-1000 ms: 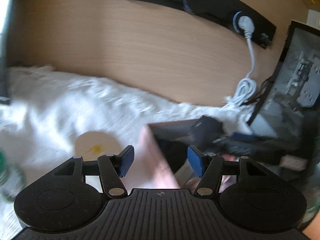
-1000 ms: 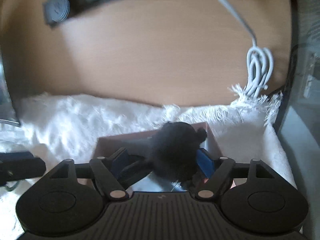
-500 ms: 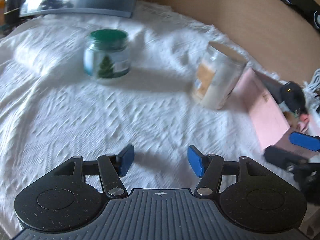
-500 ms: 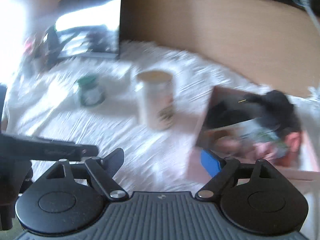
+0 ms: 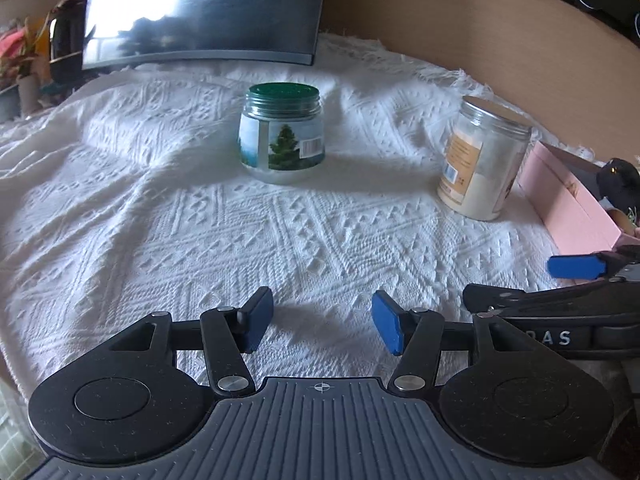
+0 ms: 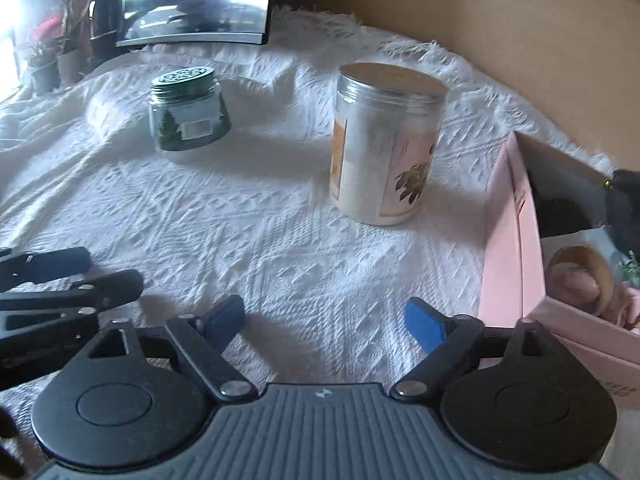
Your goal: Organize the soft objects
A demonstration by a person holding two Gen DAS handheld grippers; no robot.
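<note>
A pink box (image 6: pixel 516 240) stands at the right on the white knitted blanket (image 6: pixel 260 240). Inside it lie a black fluffy soft object (image 6: pixel 626 208) and a pinkish soft item (image 6: pixel 576 280). In the left wrist view the same pink box (image 5: pixel 568 204) and black soft object (image 5: pixel 618 180) sit at the right edge. My left gripper (image 5: pixel 320 322) is open over bare blanket, nothing between its fingers. My right gripper (image 6: pixel 324 322) hangs beside the box's left wall, jaws opening wide and empty.
A green-lidded glass jar (image 5: pixel 282 132) and a taller jar with a clear lid (image 5: pixel 482 160) stand mid-blanket. A dark monitor (image 5: pixel 204 12) leans at the back, potted plants (image 6: pixel 44 56) at far left, and a wooden wall (image 5: pixel 480 28) behind.
The right gripper let go of the black soft object, which now lies in the pink box. Both grippers swung away from the box and wall to face the blanket with the jars.
</note>
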